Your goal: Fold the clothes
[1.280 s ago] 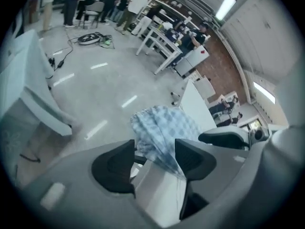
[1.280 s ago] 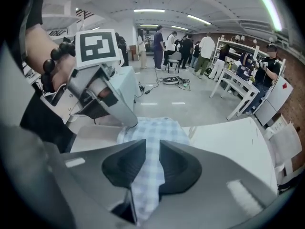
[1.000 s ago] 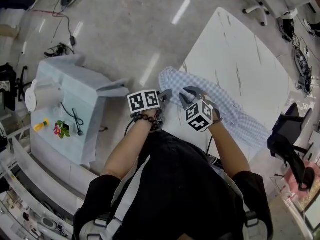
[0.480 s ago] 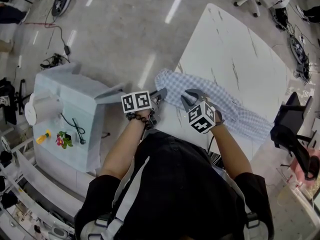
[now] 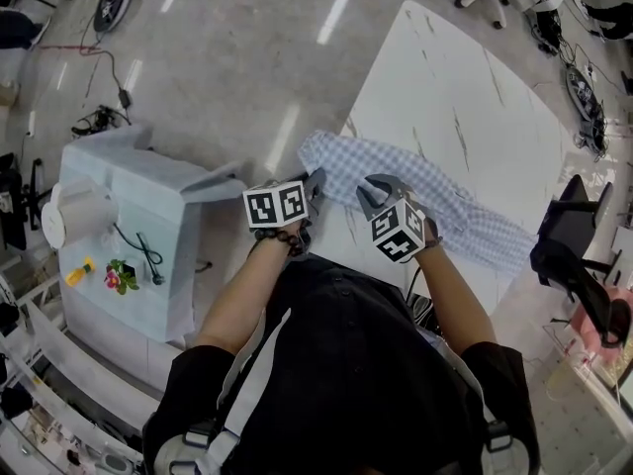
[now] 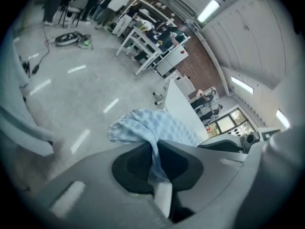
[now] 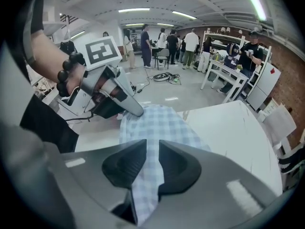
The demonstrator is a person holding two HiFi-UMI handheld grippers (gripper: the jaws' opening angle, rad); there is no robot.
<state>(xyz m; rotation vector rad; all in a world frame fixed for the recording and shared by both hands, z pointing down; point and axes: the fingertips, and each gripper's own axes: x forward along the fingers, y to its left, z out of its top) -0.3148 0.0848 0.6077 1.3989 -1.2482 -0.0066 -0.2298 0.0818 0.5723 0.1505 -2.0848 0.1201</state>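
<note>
**A:** Gripping the checked shirt (image 5: pixel 445 201) yet?

**B:** Yes, at the counter's (image 5: pixel 465 97) near edge. The left gripper's (image 5: pixel 318 181) jaws have just been closing and pinch its end; the right gripper's (image 5: pixel 371 192) jaws clamp it alongside. Next, I'd spread it flat.

— Looks like what?
— Checked garment (image 5: pixel 435 201), pale blue and white, crumpled into a long band.
— Lying where?
— Along the near edge of the white worktop (image 5: pixel 475 97); bunched and overhanging it at the left end.

White table (image 5: pixel 465 97), draped cart (image 5: pixel 148 206), black chair (image 5: pixel 564 250)
</note>
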